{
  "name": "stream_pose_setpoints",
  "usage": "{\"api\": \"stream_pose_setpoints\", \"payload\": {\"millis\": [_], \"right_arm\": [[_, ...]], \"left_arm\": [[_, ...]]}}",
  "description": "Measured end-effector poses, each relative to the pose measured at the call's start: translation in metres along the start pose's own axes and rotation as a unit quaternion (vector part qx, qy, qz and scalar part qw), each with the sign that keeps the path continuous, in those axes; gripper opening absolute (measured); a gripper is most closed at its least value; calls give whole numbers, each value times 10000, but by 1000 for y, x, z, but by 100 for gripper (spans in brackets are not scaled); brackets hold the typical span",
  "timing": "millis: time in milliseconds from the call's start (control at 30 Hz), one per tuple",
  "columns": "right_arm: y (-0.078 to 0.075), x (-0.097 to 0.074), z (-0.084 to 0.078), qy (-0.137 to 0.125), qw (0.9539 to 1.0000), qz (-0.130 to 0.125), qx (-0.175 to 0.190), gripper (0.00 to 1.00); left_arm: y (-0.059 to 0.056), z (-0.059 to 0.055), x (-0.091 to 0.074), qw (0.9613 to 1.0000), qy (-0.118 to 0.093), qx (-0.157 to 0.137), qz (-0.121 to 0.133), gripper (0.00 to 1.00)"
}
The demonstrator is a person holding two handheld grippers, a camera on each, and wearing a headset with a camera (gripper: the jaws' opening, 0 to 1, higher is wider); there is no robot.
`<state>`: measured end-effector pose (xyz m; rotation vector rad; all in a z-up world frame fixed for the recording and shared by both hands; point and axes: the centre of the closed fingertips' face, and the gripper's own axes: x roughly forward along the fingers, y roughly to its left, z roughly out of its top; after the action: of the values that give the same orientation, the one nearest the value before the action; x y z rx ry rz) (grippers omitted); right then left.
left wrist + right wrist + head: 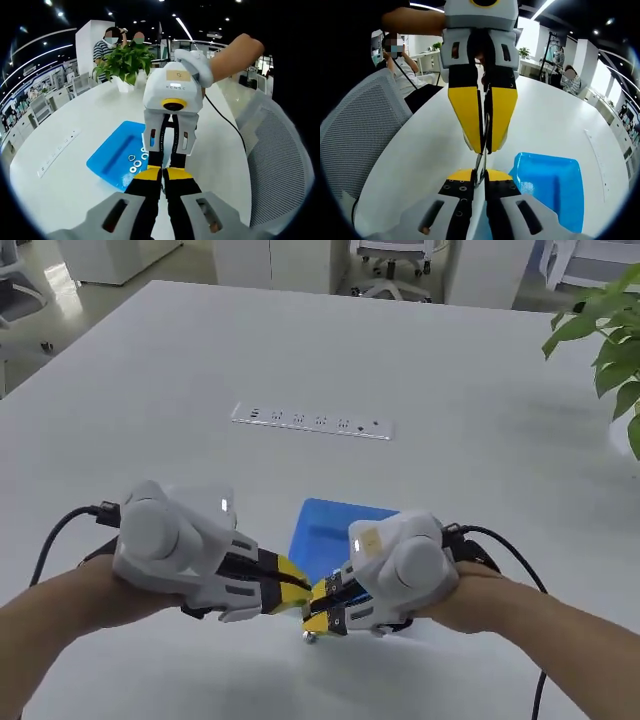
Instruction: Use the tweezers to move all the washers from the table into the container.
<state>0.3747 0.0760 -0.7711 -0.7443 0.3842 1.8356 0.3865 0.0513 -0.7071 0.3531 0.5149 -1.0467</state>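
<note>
White table (450, 380) with inset power strip (312, 422), office chairs (395, 265) and plant (610, 330) beyond

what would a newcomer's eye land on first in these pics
Two white claws with yellow tips, left claw and right claw, meet tip to tip over the white table's near side, both pinching thin metal tweezers. Just beyond them lies a bright blue shallow tray, with small pale ring washers on it.

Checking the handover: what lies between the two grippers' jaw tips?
The thin metal tweezers bridge the gap between the left gripper and the right gripper. Both sets of jaws are closed on them. This is clearest in the right gripper view.
</note>
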Motion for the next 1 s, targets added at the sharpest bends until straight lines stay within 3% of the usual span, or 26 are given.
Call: {"api": "stream_pose_setpoints", "payload": {"millis": [333,667,867,1000], "right_arm": [[1,-3,-2,10,10000,4,84,9],[1,-11,2,-47,9999,-81,143,9],[1,-17,8,-83,9998,-132,124,9],[0,-22,11,-91,9998,-155,91,9]], "left_arm": [[5,1,-5,9998,-73,-158,105,14],[11,-3,-12,9988,-174,-393,217,29],[9,-5,-14,9973,-256,-662,207,44],[7,-3,-16,9961,-376,-749,260,50]]}}
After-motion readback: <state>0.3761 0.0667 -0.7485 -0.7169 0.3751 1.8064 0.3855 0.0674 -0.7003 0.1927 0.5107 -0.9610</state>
